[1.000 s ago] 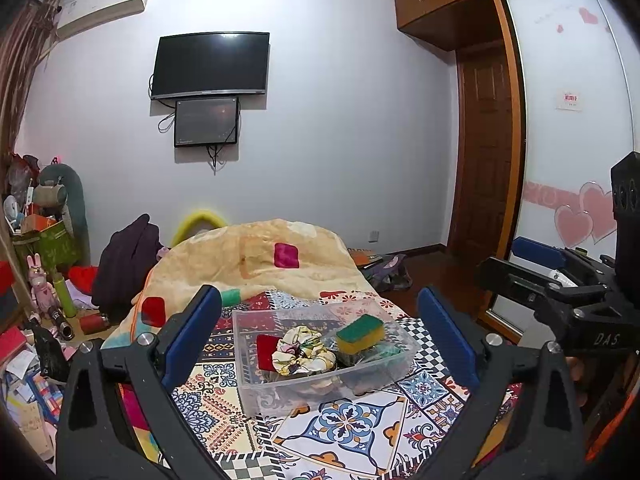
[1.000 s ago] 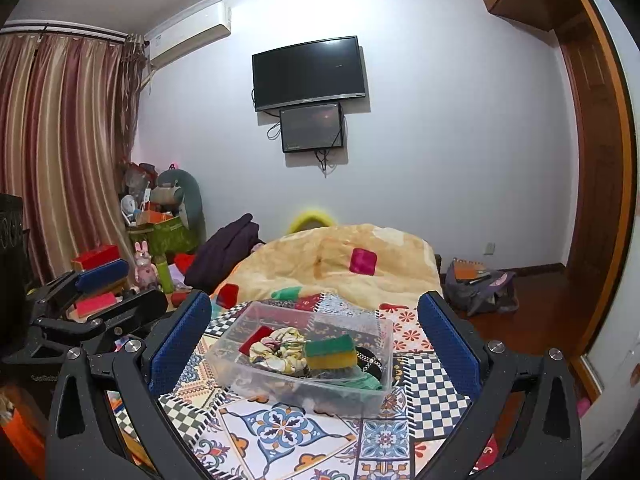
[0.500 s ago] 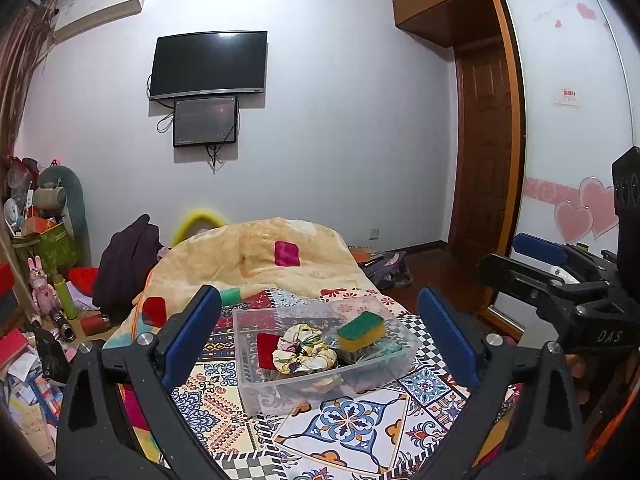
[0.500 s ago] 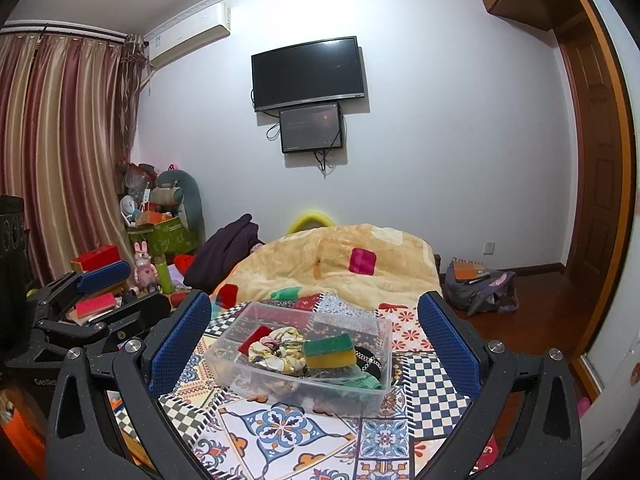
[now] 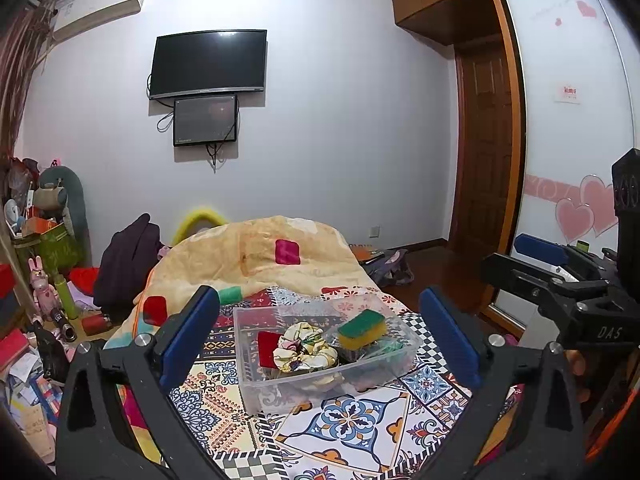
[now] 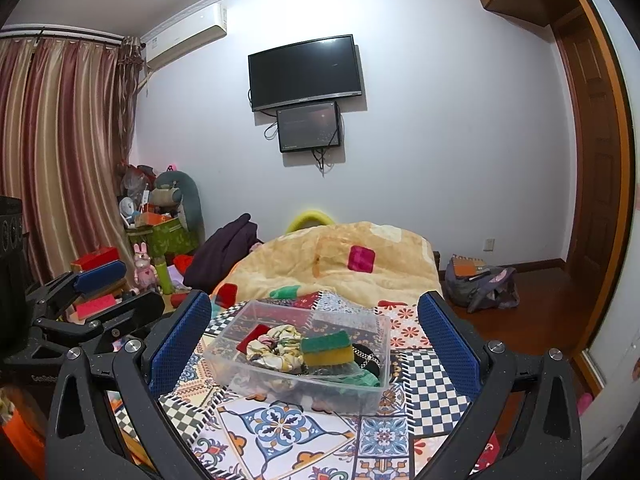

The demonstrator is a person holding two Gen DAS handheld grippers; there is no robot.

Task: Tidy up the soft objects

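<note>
A clear plastic bin [image 5: 256,390] [image 6: 224,364] stands on the patterned cloth. In it lie a green-and-yellow sponge [image 5: 362,328] [image 6: 327,347], a floral scrunchie [image 5: 304,346] [image 6: 276,346], a red piece [image 5: 267,348] [image 6: 251,337], and dark and green items [image 6: 362,378]. My left gripper [image 5: 320,340] is open and empty, held back from the bin. My right gripper [image 6: 314,344] is open and empty, also held back. Each gripper shows at the edge of the other's view: the right one [image 5: 560,280], the left one [image 6: 92,296].
A patterned tile cloth [image 5: 352,428] [image 6: 280,428] covers the near surface. A yellow blanket [image 5: 256,256] [image 6: 340,264] is heaped behind the bin. Clutter with toys and boxes [image 5: 44,264] [image 6: 152,240] is at the left. A bag [image 6: 480,282] lies on the floor by the door.
</note>
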